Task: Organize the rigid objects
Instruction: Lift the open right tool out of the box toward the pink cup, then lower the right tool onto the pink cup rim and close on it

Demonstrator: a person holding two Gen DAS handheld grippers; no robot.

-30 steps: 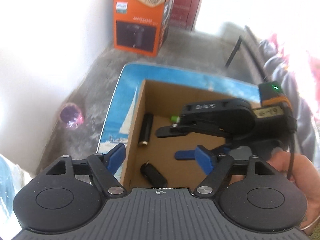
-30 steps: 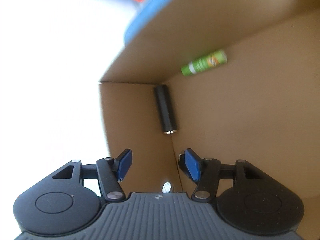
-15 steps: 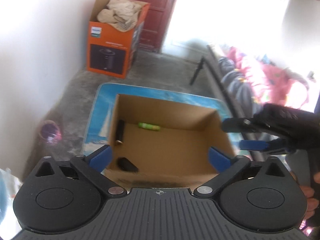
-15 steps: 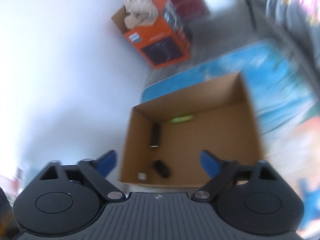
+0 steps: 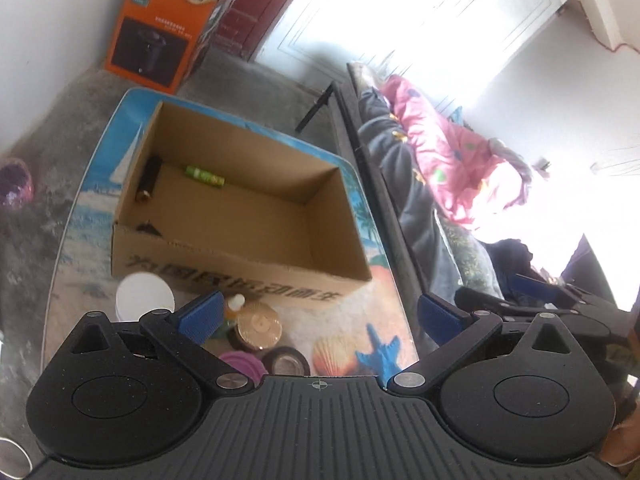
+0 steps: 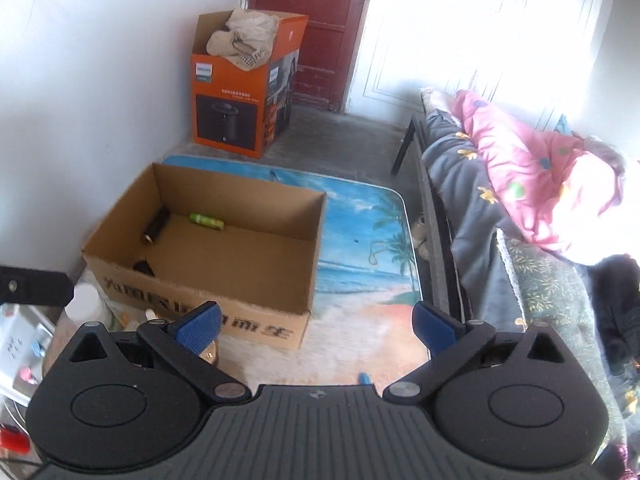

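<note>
Left wrist view: the left gripper (image 5: 318,314) hangs with its jaws spread wide and empty, just above a cluster of small jars (image 5: 256,326) near the cardboard box (image 5: 224,268) on the table's near side. These jars lie directly under its left finger, nearer this hand than the other. A second ago this gripper looked straight into the box; now it sits back, over the jars.

Right wrist view: the right gripper (image 6: 316,326), also fully open and empty, has risen out of the box, where a green tube (image 6: 206,221) lies across the far wall.
</note>
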